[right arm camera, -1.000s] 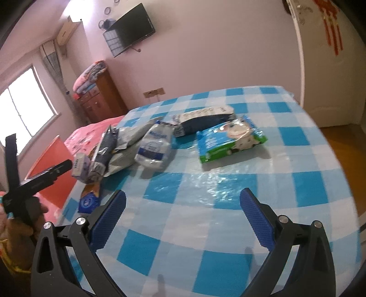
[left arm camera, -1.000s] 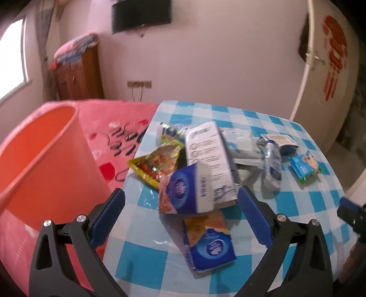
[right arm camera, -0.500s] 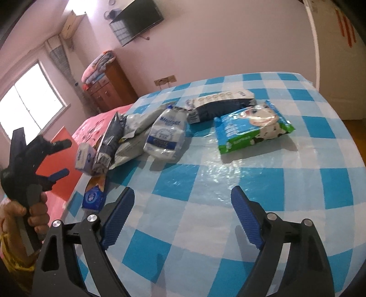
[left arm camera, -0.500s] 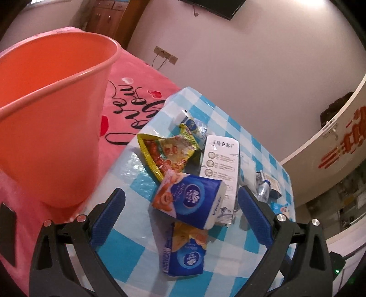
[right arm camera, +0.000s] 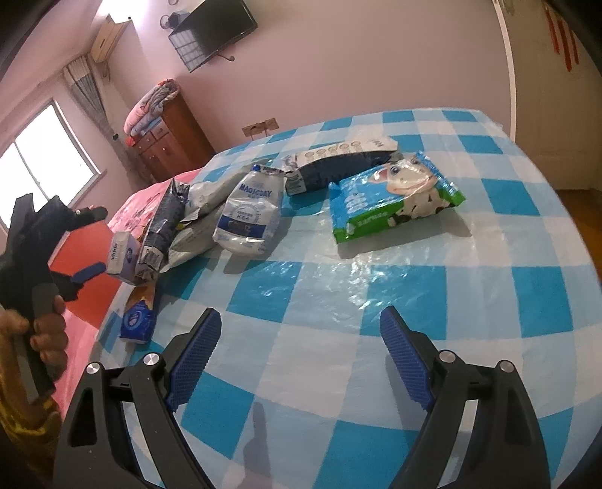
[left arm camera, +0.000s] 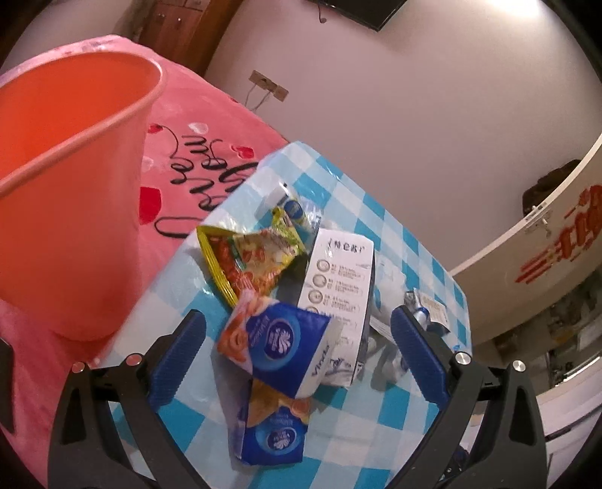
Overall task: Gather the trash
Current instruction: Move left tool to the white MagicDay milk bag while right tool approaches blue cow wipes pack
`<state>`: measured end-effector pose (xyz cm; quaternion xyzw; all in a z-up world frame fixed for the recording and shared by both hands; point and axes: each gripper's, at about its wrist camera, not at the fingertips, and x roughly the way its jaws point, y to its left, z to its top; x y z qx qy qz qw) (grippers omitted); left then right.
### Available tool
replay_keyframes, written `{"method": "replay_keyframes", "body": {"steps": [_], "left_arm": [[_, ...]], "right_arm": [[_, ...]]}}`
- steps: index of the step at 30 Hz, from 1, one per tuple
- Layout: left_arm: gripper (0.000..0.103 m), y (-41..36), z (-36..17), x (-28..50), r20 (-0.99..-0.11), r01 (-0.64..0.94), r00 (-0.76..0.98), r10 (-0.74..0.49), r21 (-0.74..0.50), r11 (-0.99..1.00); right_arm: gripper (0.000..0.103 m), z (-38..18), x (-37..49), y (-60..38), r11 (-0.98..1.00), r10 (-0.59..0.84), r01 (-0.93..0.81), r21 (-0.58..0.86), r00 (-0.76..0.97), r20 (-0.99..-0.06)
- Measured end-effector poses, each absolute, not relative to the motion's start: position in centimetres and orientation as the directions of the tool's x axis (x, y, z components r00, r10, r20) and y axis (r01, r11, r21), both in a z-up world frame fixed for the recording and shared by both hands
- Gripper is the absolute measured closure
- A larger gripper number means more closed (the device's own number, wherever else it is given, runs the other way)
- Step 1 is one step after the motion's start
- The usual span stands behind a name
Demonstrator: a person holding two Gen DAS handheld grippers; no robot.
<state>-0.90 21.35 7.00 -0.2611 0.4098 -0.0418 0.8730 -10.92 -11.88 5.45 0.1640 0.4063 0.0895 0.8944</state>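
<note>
My left gripper (left arm camera: 299,348) is open above a blue tissue pack (left arm camera: 278,338); the pack lies between the two pads, which stay apart from it. A second blue tissue pack (left arm camera: 271,429) lies nearer, a yellow-red snack wrapper (left arm camera: 252,259) and a white carton (left arm camera: 338,278) farther back. The orange bin (left arm camera: 75,188) stands to the left. My right gripper (right arm camera: 299,338) hangs open over bare checked cloth. Beyond it lie a white pouch (right arm camera: 248,214) and a green-blue wipes pack (right arm camera: 395,195). In the right wrist view the left gripper (right arm camera: 96,240) is at the far left, held by a hand (right arm camera: 45,331).
The trash sits on a table with a blue-and-white checked cloth (right arm camera: 489,282). A pink bed cover (left arm camera: 210,158) lies beside the table, under the bin. A wooden cabinet (right arm camera: 169,139) and a wall television (right arm camera: 222,22) stand at the back.
The left gripper has rolled and shifted closer over the tissue pack, and the bin now looms larger at the left. The right gripper's jaws have narrowed somewhat.
</note>
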Motion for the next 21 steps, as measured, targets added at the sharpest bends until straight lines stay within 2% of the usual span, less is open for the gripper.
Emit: {"method": "replay_keyframes", "body": {"steps": [4,11,15,18,21], "left_arm": [[0.004,19.6,8.0,-1.3,-0.692,-0.092,0.676,-0.254,-0.421,0.902],[0.004,13.1,10.6,-2.8,-0.648,0.123,0.73,-0.217,-0.187,0.975],[0.004,8.2,10.6,-3.2,-0.635,0.29,0.731,-0.249,-0.041,0.956],[0.004,4.9,9.2,-2.8,-0.668,0.371,0.7,-0.254,0.037,0.928],[0.004,2.6,7.6,-2.2,-0.693,0.407,0.677,-0.246,0.074,0.91]], "right_arm": [[0.017,5.1,-10.5,-13.6,0.927,0.269,0.02,0.374,0.658,-0.703],[0.017,5.1,-7.5,-17.3,0.919,0.231,0.097,0.381,0.65,-0.724],[0.017,3.8,-6.0,-19.5,0.831,0.344,0.137,0.539,0.635,-0.692],[0.017,3.3,-5.4,-20.1,0.81,0.366,0.145,0.568,0.631,-0.684],[0.023,3.5,-4.9,-20.3,0.797,0.381,0.137,0.589,0.642,-0.665]]}}
